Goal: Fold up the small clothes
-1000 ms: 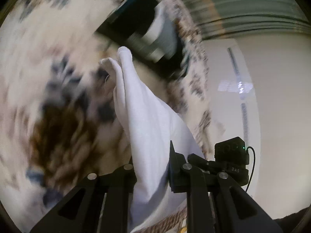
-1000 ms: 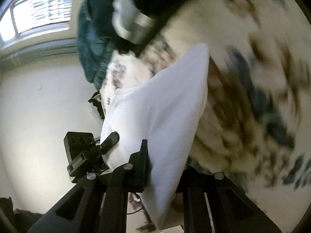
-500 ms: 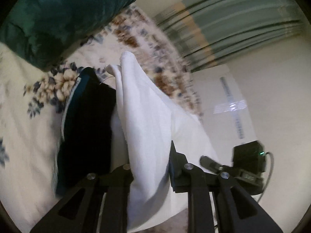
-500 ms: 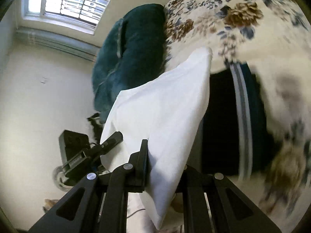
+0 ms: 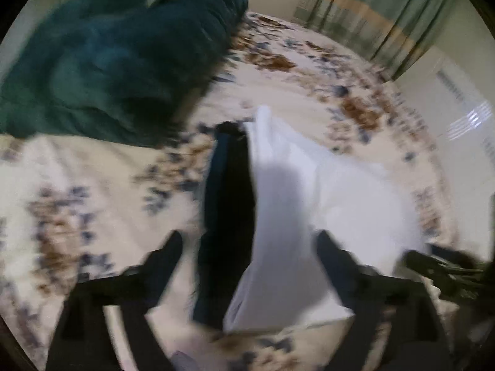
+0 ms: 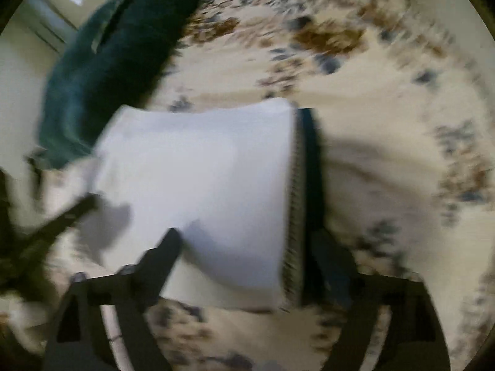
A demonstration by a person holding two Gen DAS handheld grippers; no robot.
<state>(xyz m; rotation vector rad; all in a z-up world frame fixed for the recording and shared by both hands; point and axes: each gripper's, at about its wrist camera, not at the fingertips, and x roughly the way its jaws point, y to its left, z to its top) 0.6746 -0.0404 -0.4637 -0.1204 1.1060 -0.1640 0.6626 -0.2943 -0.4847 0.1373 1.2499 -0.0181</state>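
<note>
Floral bedspread (image 6: 386,142) | white garment (image 6: 198,185) atop dark garment (image 5: 225,210) | left gripper (image 5: 247,247), right gripper (image 6: 247,241) fingers spread

Both wrist cams close above bed (image 5: 92,179), facing down; share white garment (image 6: 201,170).

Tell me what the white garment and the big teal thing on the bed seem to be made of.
White garment: looks like thin, matte woven or knit cotton; it lies smooth with soft creases. Teal bundle: seems a plush, fleecy blanket or cushion, going by its fuzzy, velvety nap, though the blur leaves this open.
</note>
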